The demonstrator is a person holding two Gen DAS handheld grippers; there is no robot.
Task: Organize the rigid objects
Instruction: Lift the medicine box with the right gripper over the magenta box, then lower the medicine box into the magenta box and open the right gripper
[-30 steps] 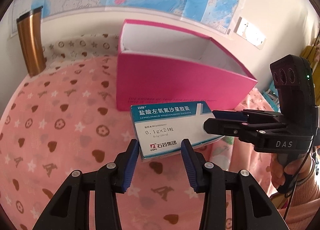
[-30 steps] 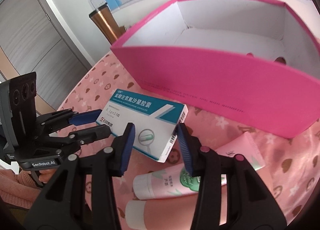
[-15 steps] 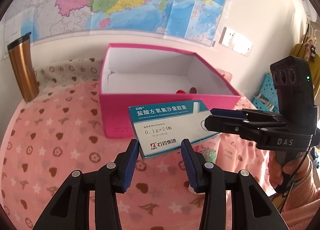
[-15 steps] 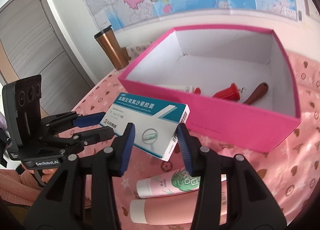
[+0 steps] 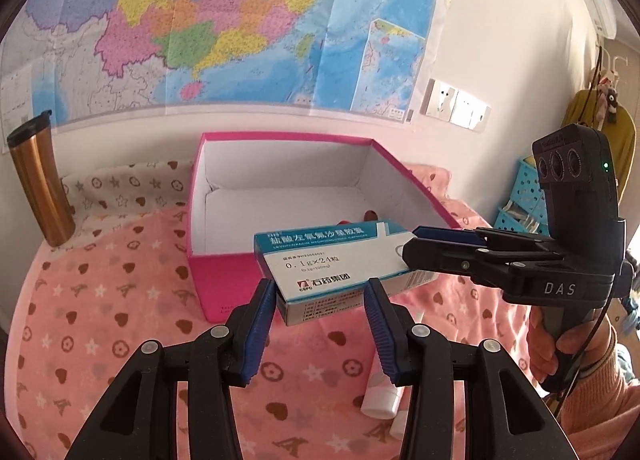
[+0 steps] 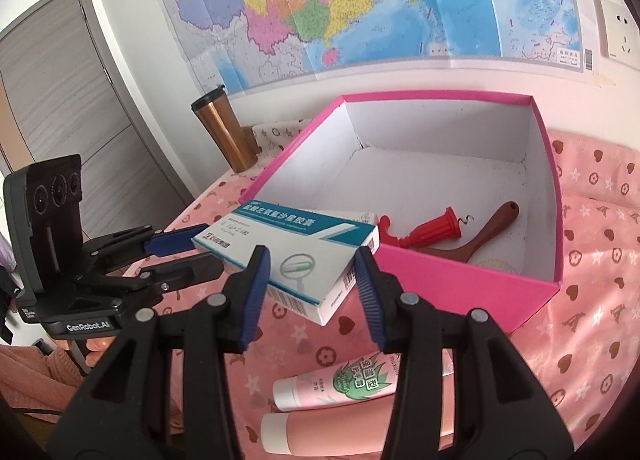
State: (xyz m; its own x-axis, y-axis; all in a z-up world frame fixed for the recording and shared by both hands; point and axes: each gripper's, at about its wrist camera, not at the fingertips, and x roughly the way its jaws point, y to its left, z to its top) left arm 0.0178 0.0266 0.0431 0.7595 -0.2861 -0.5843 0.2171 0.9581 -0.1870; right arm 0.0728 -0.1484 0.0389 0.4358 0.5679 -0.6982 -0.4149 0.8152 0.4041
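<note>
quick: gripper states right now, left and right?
Left gripper: pads on one end of the medicine box, jaws opening slightly.
Right gripper: closed on the box's other end.

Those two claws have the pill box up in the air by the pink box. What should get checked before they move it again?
1. Right claw grips the pill box: ok.
2. Left claw grip firm: not ok; its jaws are opening, with the pill box between them.
3. Pill box off the cloth: ok.
4. Bare floor left in the pink box: ok; the corkscrew and brown handle lie to one side.
5. Pill box higher than the pink rim: cannot tell.
</note>
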